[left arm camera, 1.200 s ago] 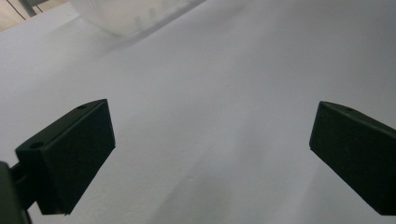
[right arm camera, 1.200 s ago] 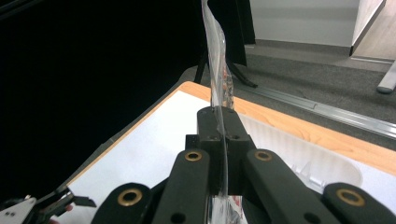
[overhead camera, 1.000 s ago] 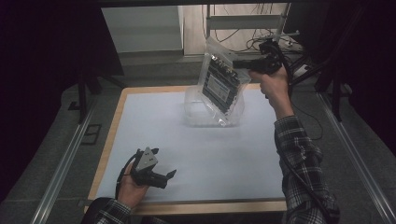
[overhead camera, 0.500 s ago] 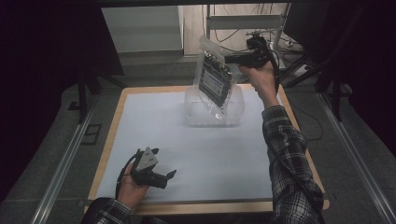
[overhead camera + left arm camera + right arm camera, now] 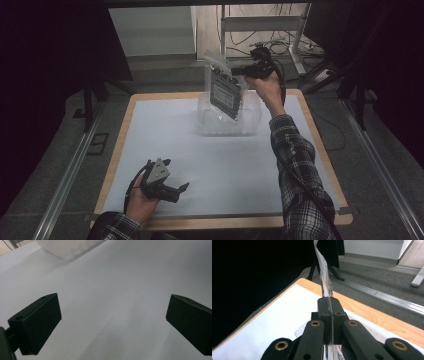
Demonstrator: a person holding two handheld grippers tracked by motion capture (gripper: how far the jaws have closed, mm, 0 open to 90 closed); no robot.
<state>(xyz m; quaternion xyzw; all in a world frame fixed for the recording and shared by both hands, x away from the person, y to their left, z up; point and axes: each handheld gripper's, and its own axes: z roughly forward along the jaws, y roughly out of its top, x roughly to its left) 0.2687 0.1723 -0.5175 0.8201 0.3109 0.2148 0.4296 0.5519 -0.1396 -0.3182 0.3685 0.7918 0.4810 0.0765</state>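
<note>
high view has the right gripper (image 5: 239, 71) pinching the top edge of a clear plastic bag (image 5: 225, 92) with a dark item inside, hanging just above the clear container (image 5: 252, 122) at the table's far side. judged step: lowering the bag in; next calls for steady descent, then release. the left gripper (image 5: 175, 187) rests spread and empty on the white table (image 5: 225, 165).

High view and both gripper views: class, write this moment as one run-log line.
right gripper: shut on clear bag | bag: hanging over clear tub | left gripper: open, nothing between fingers, low over table
</note>
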